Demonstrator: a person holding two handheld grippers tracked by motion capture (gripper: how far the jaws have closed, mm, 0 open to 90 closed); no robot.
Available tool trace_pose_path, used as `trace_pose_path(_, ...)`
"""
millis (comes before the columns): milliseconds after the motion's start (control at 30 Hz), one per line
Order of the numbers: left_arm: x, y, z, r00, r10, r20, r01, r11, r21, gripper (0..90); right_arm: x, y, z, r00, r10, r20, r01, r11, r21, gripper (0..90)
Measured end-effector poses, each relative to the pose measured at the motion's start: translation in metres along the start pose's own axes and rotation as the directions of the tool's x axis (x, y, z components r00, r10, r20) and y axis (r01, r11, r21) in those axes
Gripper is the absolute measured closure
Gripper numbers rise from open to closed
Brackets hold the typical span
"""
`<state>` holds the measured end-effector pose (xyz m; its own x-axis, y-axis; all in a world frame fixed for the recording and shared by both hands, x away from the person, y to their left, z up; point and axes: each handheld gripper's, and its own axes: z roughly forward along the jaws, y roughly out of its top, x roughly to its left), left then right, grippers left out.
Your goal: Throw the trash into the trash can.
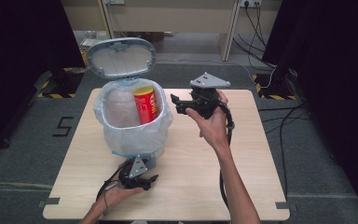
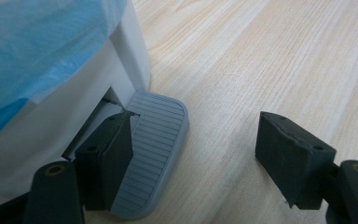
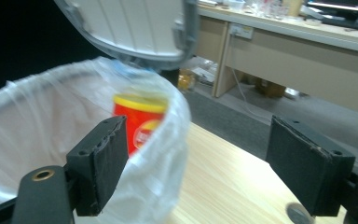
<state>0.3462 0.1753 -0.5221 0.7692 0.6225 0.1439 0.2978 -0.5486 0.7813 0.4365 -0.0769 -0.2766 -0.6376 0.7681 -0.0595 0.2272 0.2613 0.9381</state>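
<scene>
Red canister (image 1: 145, 105) upright inside lined bin (image 1: 133, 128), likely light, rigid, slippery; right gripper (image 1: 179, 103) fingers apart, empty; left gripper (image 1: 144, 179) fingers wide, pressing pedal (image 2: 151, 151).

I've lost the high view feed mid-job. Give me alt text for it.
A white pedal bin with a plastic liner stands on a wooden table, lid raised, a red can with a yellow lid upright inside. The left gripper is at the bin's base by the pedal; the right gripper is held empty in the air beside the bin's rim.
</scene>
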Motion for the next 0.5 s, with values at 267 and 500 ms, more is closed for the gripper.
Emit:
trace_pose_path(267, 0.000, 0.000, 0.000, 1.0000, -0.001, 0.000, 0.001, 1.0000, 0.000, 26.6, -0.022, -0.024, -0.011, 0.9980, 0.026, 0.057, -0.027, 0.999, 0.026, 20.9)
trace_pose_path(500, 0.000, 0.000, 0.000, 1.0000, -0.002, 0.000, 0.002, 1.0000, 0.001, 26.6, -0.036, -0.050, -0.017, 0.9943, 0.032, 0.102, -0.037, 0.998, 0.055, 20.1)
